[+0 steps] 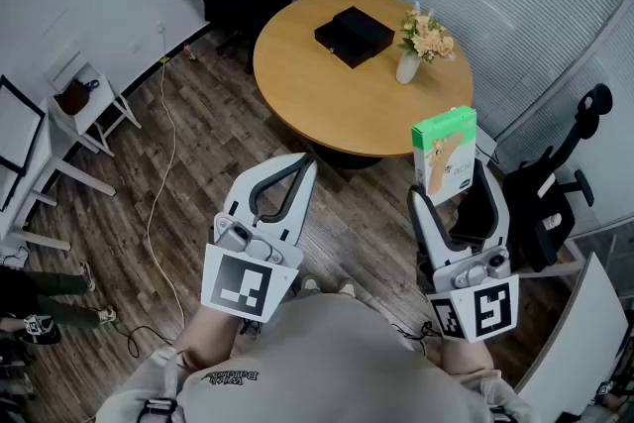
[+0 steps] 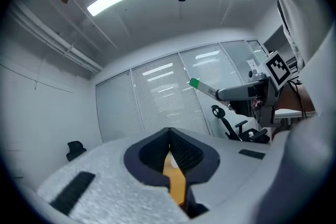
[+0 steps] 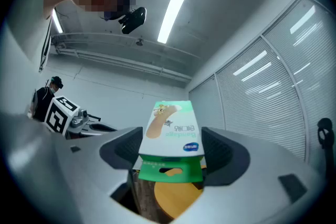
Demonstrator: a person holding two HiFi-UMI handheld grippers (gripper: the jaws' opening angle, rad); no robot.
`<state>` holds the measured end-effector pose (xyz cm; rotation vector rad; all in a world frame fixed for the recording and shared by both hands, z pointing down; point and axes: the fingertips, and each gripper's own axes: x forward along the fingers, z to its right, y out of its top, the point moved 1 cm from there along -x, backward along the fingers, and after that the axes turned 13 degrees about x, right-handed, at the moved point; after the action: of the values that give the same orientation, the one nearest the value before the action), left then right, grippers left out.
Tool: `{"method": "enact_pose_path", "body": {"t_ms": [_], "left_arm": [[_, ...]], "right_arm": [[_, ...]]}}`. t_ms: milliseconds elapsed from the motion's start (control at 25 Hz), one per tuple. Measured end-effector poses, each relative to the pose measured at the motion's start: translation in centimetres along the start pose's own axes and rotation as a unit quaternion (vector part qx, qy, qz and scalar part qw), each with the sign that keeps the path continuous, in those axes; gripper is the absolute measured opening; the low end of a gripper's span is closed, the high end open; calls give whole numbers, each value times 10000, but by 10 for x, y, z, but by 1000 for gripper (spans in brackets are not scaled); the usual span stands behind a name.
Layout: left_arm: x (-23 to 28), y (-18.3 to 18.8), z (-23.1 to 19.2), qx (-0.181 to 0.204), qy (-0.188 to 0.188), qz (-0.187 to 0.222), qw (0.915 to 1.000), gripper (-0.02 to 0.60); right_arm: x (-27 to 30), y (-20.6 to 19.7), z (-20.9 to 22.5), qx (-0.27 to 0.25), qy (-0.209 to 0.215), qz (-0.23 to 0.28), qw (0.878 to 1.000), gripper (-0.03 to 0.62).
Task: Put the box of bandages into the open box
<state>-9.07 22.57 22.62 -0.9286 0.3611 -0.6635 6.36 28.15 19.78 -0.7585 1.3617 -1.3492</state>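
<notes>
Head view: right tongs [image 1: 454, 188] clamp the box of bandages [image 1: 444, 149] upright, lifted for carrying; the open box [image 1: 354, 35] sits on the table [image 1: 327, 99], well ahead of them. 
Left gripper view: left tongs [image 2: 169, 136] closed, empty, likely unneeded. 
Right gripper view: both jaws press the carton's sides.

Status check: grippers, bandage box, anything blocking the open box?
Left gripper shut, empty. Right gripper shut on box of bandages, short of the table. Open box sits on table; flower vase close beside it.

Flower vase [image 1: 407, 66] near open box [image 1: 353, 36]
</notes>
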Motion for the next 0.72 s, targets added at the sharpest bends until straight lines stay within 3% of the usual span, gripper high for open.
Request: {"method": "enact_pose_path", "body": {"t_ms": [720], "left_arm": [[21, 7, 12, 11, -18, -109, 9999, 21]], "right_arm": [[2, -7, 27, 254, 151, -240, 9993, 365]]}}
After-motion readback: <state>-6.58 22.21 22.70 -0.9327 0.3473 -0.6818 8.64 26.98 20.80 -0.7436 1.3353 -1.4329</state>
